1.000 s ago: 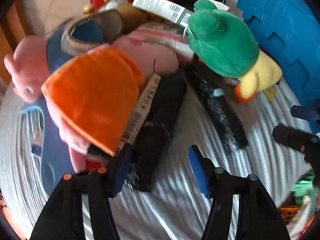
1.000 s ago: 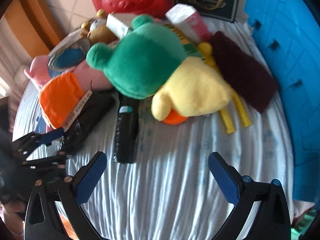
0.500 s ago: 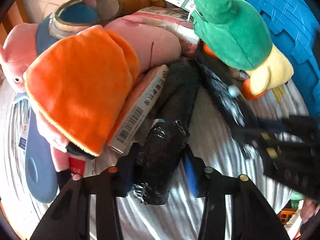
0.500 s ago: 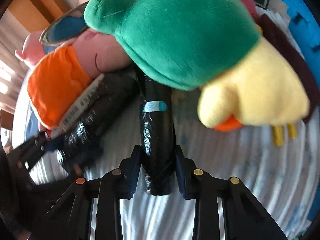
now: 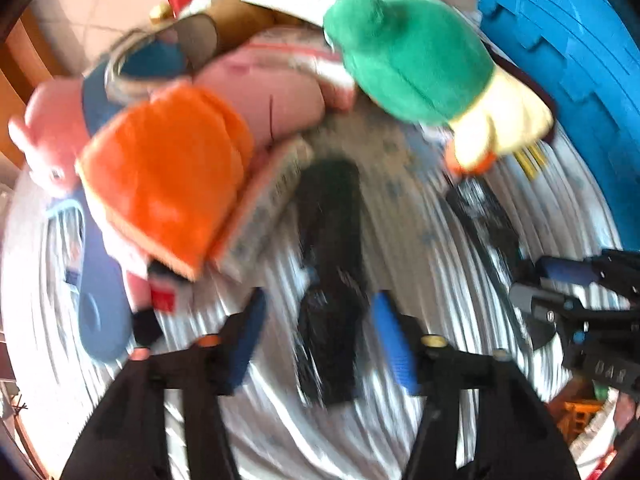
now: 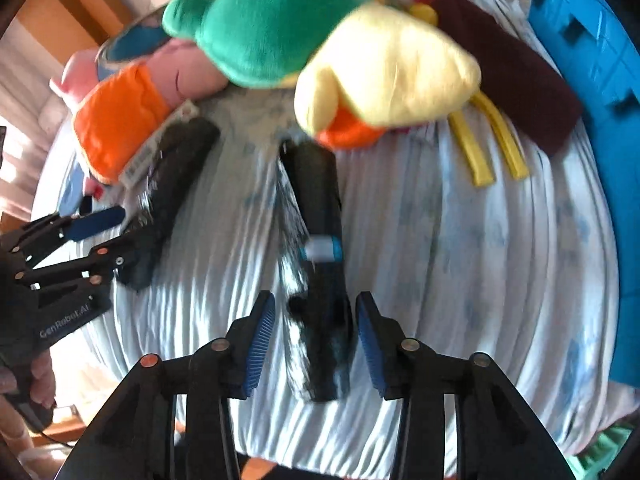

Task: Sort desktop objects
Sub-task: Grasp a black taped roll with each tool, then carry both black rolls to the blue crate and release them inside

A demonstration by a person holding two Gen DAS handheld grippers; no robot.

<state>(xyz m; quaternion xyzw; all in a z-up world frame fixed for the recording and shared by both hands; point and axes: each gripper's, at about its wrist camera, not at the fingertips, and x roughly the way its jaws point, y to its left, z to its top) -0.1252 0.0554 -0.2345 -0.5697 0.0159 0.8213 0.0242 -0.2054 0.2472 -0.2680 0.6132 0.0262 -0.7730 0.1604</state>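
Bundles, two of them, black and wrapped in shiny film, are laid apart on the striped cloth (image 6: 460, 240), clear of the toy pile. The left bundle (image 5: 332, 280) lies between the pads of the left gripper (image 5: 320, 344), whose jaws are opening, with a gap seen on each side. The right bundle (image 6: 320, 280), marked by a pale blue band, lies between the pads of the right gripper (image 6: 316, 336), also opening and not pressing it. Sorting is judged barely begun: only these two seem pulled out. Behind them the green and yellow plush (image 6: 328, 40), the pink and orange plush (image 5: 168, 160), a dark red pouch (image 6: 516, 80) and yellow strips (image 6: 492, 140) are left heaped, beside a blue crate (image 6: 592, 60).
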